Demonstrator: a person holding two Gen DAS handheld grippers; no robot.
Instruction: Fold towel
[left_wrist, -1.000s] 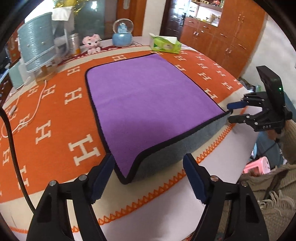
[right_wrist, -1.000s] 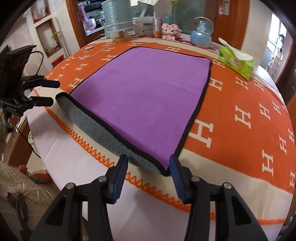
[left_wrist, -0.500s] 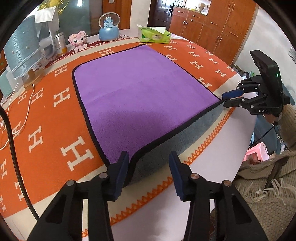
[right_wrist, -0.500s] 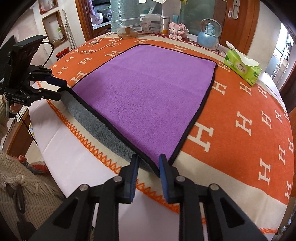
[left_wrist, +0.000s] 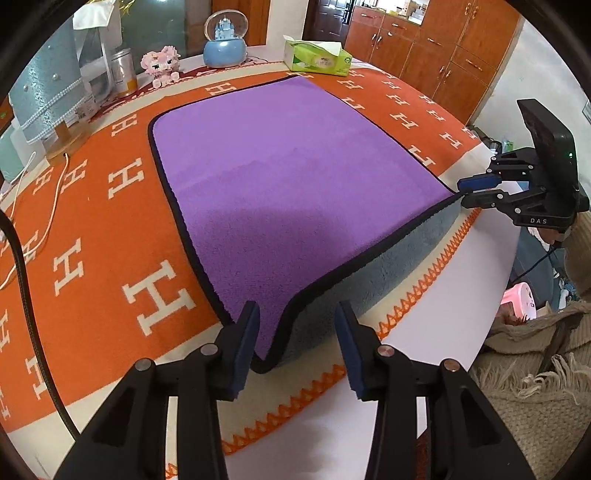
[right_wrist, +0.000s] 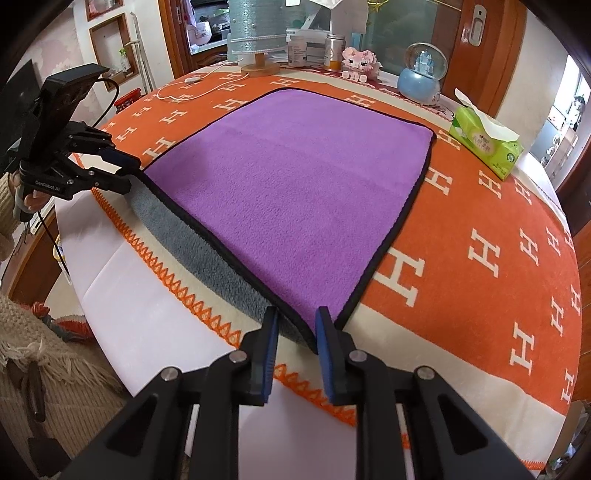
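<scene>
A purple towel (left_wrist: 288, 173) with a black hem and grey underside lies flat on the orange blanket; it also shows in the right wrist view (right_wrist: 295, 192). Its near edge is lifted off the blanket, showing the grey side. My left gripper (left_wrist: 295, 332) straddles the near left corner, its jaws apart around the hem. My right gripper (right_wrist: 295, 332) is at the near right corner with its jaws close on either side of the hem. Each gripper shows in the other's view: the right one (left_wrist: 467, 192) and the left one (right_wrist: 127, 173), both at a corner.
An orange blanket (left_wrist: 92, 229) with white H marks covers the table. At the back stand a green tissue box (left_wrist: 317, 59), a snow globe (left_wrist: 225, 40), a pink toy (left_wrist: 160, 66), a lamp (left_wrist: 48, 96) and a white cable (left_wrist: 44, 206). The table edge is just in front of me.
The right gripper's jaws have narrowed around the near right corner. The left gripper narrowed, then stands wider again around the near left corner. The towel's near edge is lifted slightly.
</scene>
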